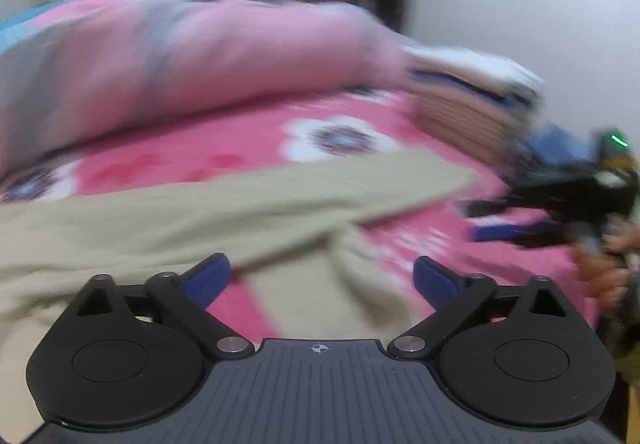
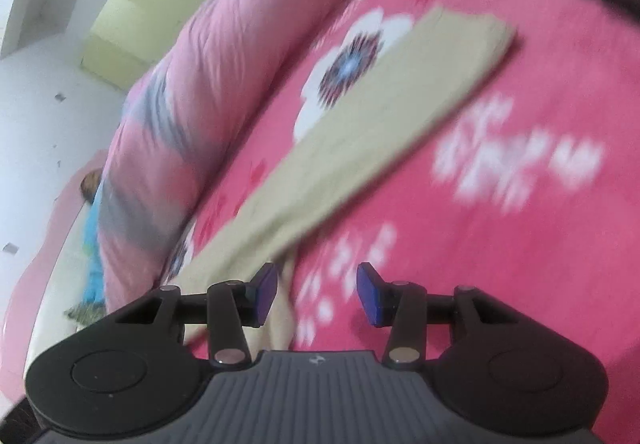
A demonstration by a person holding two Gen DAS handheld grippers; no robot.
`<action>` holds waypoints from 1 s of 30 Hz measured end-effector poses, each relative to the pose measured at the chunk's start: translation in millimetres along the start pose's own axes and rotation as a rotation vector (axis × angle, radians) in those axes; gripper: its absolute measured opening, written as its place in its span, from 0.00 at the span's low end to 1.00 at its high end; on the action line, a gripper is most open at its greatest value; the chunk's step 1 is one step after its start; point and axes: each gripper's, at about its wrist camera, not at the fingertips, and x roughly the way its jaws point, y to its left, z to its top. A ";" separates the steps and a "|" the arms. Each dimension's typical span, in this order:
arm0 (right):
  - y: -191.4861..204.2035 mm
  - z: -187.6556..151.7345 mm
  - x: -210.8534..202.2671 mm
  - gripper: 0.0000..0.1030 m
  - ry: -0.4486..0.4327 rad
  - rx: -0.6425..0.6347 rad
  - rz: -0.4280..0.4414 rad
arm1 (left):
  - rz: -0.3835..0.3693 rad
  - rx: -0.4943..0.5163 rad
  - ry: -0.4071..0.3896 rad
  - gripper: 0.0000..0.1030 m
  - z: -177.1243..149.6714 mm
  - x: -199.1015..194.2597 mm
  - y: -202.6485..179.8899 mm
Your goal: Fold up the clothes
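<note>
Both empty, left tool (image 1: 322,276) spread wide, right tool (image 2: 317,294) parted, above beige garment (image 2: 360,140)

Left wrist view: taken from behind the left gripper (image 1: 322,278), low and close over the beige garment (image 1: 208,212), faced across the pink bedsheet (image 1: 240,140) toward the rolled quilt (image 1: 192,56); the right gripper (image 1: 476,220) is caught at the right edge. Right wrist view: taken from behind the right gripper (image 2: 317,294), higher up, tilted down along the beige garment (image 2: 360,140). The garment, sheet (image 2: 520,244) and quilt (image 2: 208,84) are shared by the 2 views. Both are motion-blurred.
</note>
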 end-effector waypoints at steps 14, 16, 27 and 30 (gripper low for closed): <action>-35.3 -37.2 -44.3 0.46 -0.074 0.075 -0.017 | 0.076 -0.015 0.285 0.06 2.4 110.2 -34.7; -38.9 -32.3 -43.6 0.46 -0.075 0.085 -0.014 | 0.053 -0.078 0.229 0.04 3.5 89.0 -26.4; -0.2 -20.7 19.5 0.46 0.037 0.053 0.070 | -0.350 -0.428 -0.002 0.01 23.8 -14.0 66.7; 14.3 -21.6 41.9 0.46 0.073 0.036 0.073 | -0.339 -0.546 -0.037 0.01 17.0 -21.5 106.4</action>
